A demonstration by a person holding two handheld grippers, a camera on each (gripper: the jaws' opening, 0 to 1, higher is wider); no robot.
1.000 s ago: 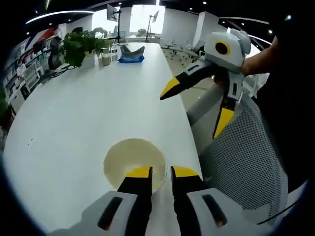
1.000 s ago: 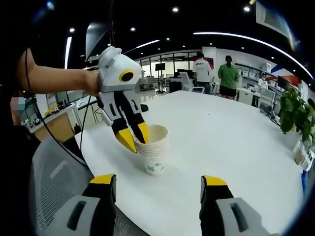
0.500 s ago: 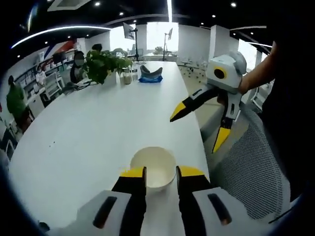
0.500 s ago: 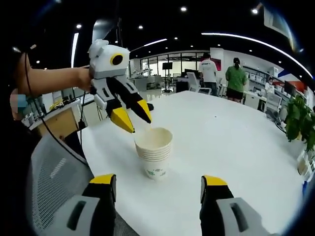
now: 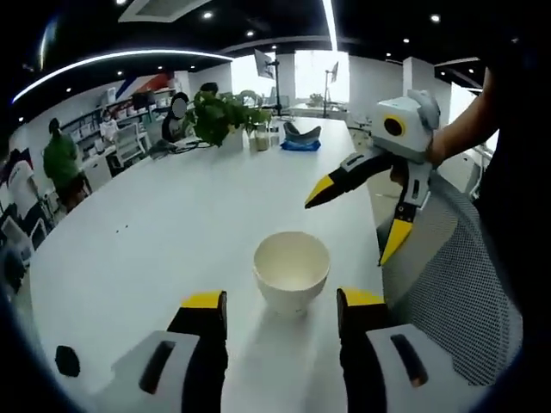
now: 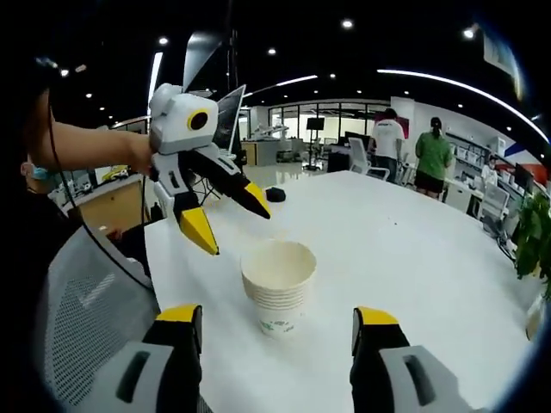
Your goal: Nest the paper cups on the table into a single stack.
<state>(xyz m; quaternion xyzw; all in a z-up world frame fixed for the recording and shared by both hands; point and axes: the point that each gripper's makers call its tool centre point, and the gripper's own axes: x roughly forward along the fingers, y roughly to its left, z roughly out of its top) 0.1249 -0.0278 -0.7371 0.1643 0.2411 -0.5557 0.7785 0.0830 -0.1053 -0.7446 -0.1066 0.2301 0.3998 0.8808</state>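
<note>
A single stack of nested cream paper cups (image 5: pixel 292 271) (image 6: pixel 278 286) stands upright near the edge of the long white table (image 5: pixel 164 224) (image 6: pixel 413 249), a green print on the lowest cup. My left gripper (image 5: pixel 280 303) (image 6: pixel 228 215) is open, raised above and just behind the stack, touching nothing. My right gripper (image 6: pixel 277 317) (image 5: pixel 357 215) is open too, held in the air off the table's edge, level with the stack, nothing between its jaws.
A mesh office chair (image 5: pixel 448 284) (image 6: pixel 82 310) stands at the table's edge beside the stack. A potted plant (image 5: pixel 225 116), small jars and a blue cloth (image 5: pixel 301 144) sit at the far end. A small dark object (image 6: pixel 275 194) lies on the table. People stand in the background.
My left gripper let go of the stack's rim, opened wide and rose back away from it. The cups stayed put. The right gripper stayed open.
</note>
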